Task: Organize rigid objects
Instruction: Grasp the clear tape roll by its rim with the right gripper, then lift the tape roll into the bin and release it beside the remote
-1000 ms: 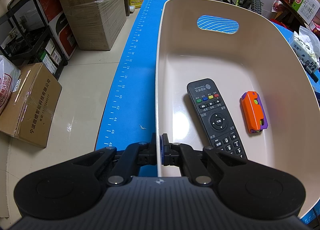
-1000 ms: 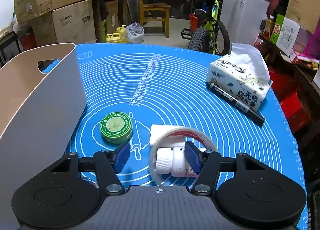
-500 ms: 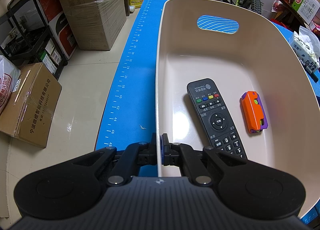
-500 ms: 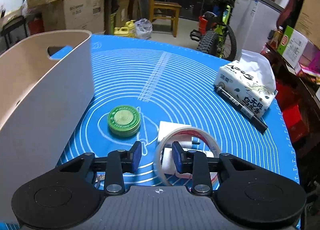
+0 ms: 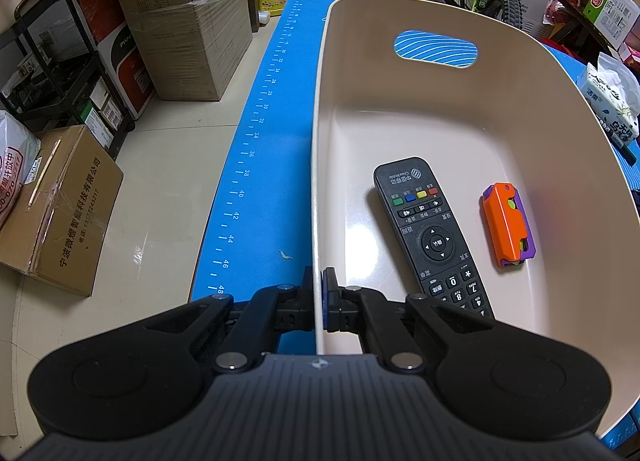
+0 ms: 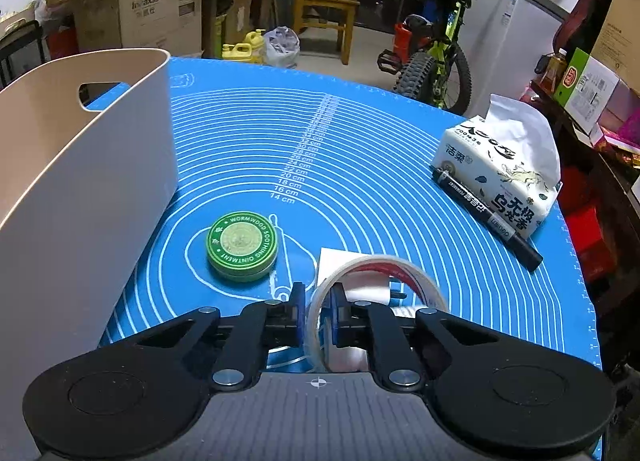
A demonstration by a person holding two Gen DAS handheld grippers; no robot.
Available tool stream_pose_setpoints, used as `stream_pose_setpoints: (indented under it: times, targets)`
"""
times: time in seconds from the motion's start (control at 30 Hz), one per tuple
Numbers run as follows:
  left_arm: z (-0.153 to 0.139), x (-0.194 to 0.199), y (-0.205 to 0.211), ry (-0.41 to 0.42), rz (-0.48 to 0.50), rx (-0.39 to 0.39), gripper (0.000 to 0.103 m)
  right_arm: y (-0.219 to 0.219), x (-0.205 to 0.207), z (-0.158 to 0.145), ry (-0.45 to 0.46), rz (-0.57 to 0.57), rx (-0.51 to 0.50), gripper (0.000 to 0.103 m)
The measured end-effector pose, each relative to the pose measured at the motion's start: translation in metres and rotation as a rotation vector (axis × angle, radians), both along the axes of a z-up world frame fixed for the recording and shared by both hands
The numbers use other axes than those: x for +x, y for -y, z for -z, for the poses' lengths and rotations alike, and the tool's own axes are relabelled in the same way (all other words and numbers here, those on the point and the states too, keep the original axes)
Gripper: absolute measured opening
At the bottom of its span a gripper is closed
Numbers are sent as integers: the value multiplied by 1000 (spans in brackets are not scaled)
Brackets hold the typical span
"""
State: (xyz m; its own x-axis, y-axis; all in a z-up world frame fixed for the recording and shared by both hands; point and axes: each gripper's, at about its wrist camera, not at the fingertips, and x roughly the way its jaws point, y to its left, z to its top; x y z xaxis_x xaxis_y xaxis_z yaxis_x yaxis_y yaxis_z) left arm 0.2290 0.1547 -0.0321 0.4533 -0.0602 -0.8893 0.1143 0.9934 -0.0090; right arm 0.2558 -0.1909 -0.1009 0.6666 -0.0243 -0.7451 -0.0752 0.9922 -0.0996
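The left hand-held gripper (image 5: 319, 293) is clenched on the smooth beige bin's (image 5: 316, 181) thin rim at lower centre; inside lie a black remote (image 5: 430, 233) and an orange block (image 5: 506, 227). The right hand-held gripper (image 6: 316, 309) pinches the translucent tape ring (image 6: 376, 265), lower centre, beside a round green tin (image 6: 242, 245) on the blue mat (image 6: 360, 149).

beige bin (image 5: 520, 109), green tin (image 6: 241, 247)

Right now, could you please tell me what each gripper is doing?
Left gripper: closed on the bin wall.
Right gripper: closed on the tape roll.
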Motion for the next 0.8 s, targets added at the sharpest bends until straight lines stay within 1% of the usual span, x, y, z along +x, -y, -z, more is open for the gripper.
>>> stream_pose_setpoints:
  times: [0.17,0.47,0.67,0.8]
  targets:
    - [0,0,0,0,-1,-1,4,0,-11,-10,46,21,4,17]
    - [0,1,1,-1,-2,-3,4,-5,-32,-51,166,9,11,17]
    - [0,1,1,-1,-2,-2,4,-19,-45,-78,240,-27,1,17]
    - [0,1,0,-1,-2,-3,4,-33,-52,-98,299,-72,2,17]
